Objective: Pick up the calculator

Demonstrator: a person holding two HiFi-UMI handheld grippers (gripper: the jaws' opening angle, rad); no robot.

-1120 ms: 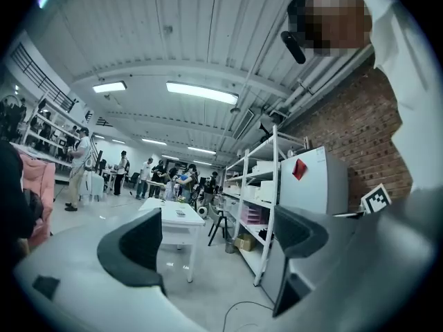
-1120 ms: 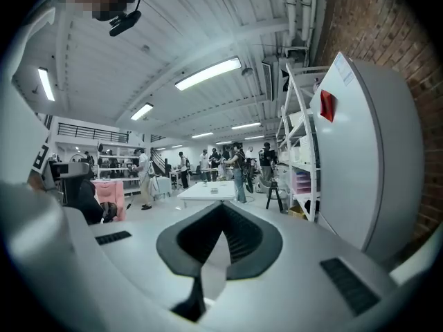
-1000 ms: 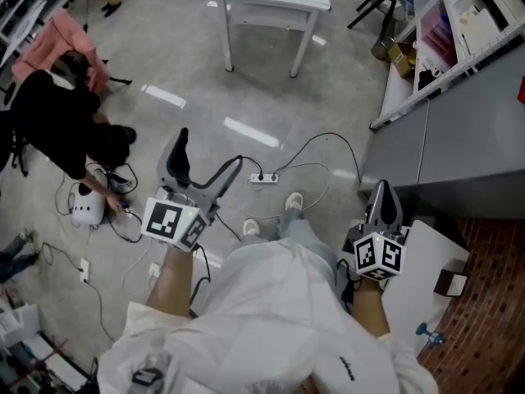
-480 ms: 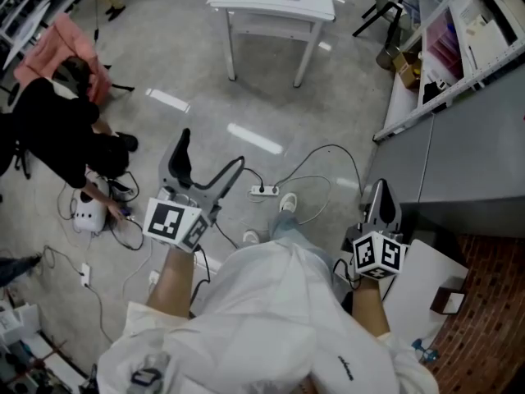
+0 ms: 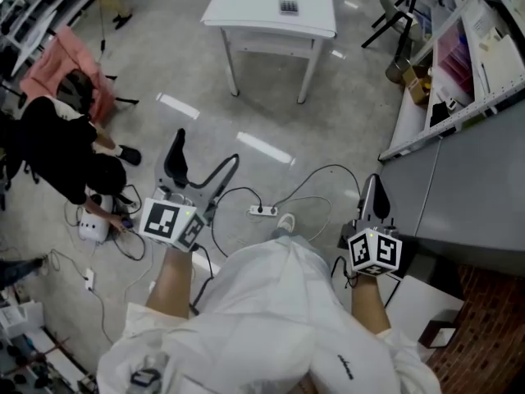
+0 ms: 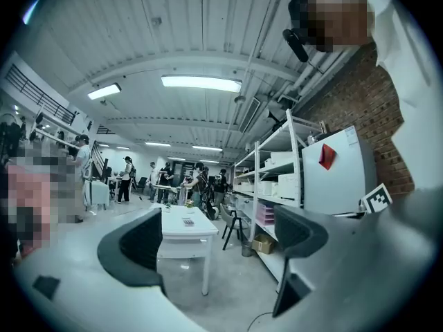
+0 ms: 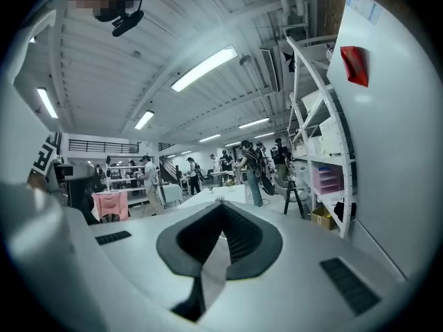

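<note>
Dark calculator (image 5: 288, 6) flat on white table (image 5: 246, 8)

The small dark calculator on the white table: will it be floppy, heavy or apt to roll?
Probably stiff and light: the small dark calculator looks like a thin flat slab. Lying flat on the white table, it should not roll, though it might slide if nudged.

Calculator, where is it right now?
The calculator lies on the white table at the top middle of the head view, right of the tabletop's centre, far ahead across the grey floor.
</note>
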